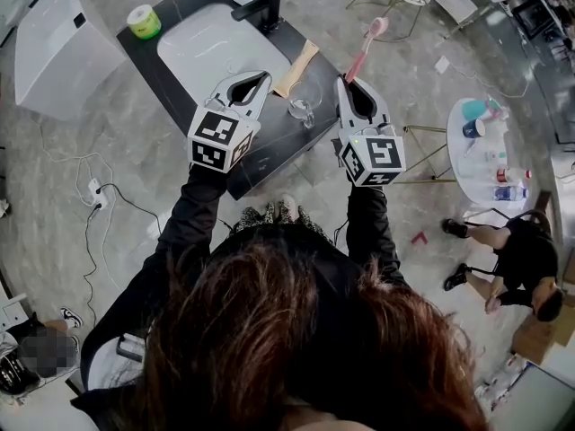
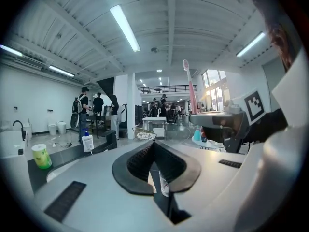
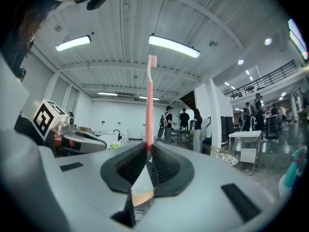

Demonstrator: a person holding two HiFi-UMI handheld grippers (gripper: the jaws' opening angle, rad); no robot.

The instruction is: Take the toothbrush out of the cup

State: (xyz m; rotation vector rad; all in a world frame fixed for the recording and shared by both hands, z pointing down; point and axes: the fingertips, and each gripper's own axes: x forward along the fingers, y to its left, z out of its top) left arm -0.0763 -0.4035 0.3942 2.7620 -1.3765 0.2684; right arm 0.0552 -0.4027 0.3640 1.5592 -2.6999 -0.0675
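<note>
A pink toothbrush (image 1: 367, 45) is clamped by its handle in my right gripper (image 1: 352, 83), and its head points up and away, clear of the cup. In the right gripper view the toothbrush (image 3: 149, 105) stands upright from the shut jaws, bristles on top. The clear glass cup (image 1: 304, 108) stands on the black counter (image 1: 171, 79), between and below the two grippers. My left gripper (image 1: 260, 83) hovers left of the cup, jaws shut with nothing between them. In the left gripper view the gripper (image 2: 153, 146) shows its pads meeting and the toothbrush (image 2: 190, 88) rising at the right.
A white sink basin (image 1: 211, 48) with a black faucet (image 1: 260, 3) fills the counter's far half. A beige cloth (image 1: 296, 67) lies beside the cup, and a green-lidded jar (image 1: 144, 21) stands at the far left corner. A round white table (image 1: 467, 178) and a person (image 1: 512, 259) are to the right.
</note>
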